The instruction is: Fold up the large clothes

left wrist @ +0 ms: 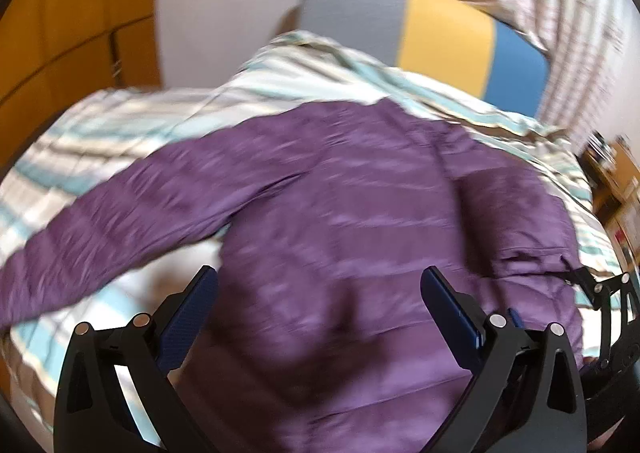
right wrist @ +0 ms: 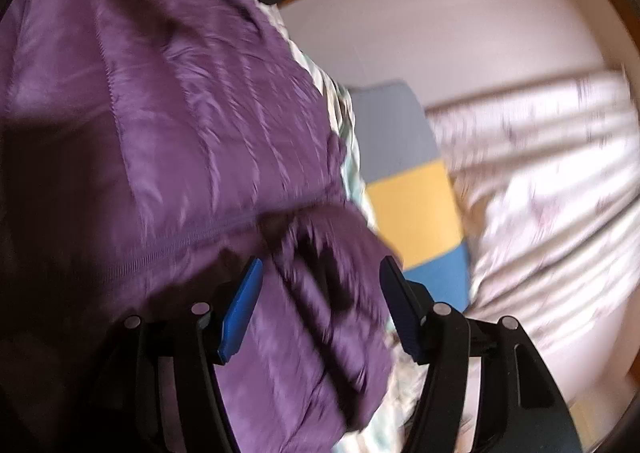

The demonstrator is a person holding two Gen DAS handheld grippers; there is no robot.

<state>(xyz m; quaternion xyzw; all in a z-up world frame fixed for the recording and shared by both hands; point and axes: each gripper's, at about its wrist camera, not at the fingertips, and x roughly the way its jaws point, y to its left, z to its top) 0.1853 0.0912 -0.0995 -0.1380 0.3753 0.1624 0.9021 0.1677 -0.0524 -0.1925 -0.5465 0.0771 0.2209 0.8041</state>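
Lying spread across the striped bed (left wrist: 120,121), the quilted purple puffer jacket (left wrist: 340,213) is sitting under both tools: left tool (left wrist: 318,289) spread, right tool (right wrist: 320,273) spread, gripping nothing.

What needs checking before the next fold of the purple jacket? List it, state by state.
1. Left tongs empty, blue pads apart over the purple jacket: ok.
2. Right tongs pads apart, fabric lying between them but not pressed: ok.
3. Jacket body spread on the striped bedcover: ok.
4. Left-hand sleeve folded in: not ok, it lies stretched outward.
5. Other sleeve folded over the body: cannot tell, frames blurred.
6. Jacket's near hem position: cannot tell, hidden below the tongs.
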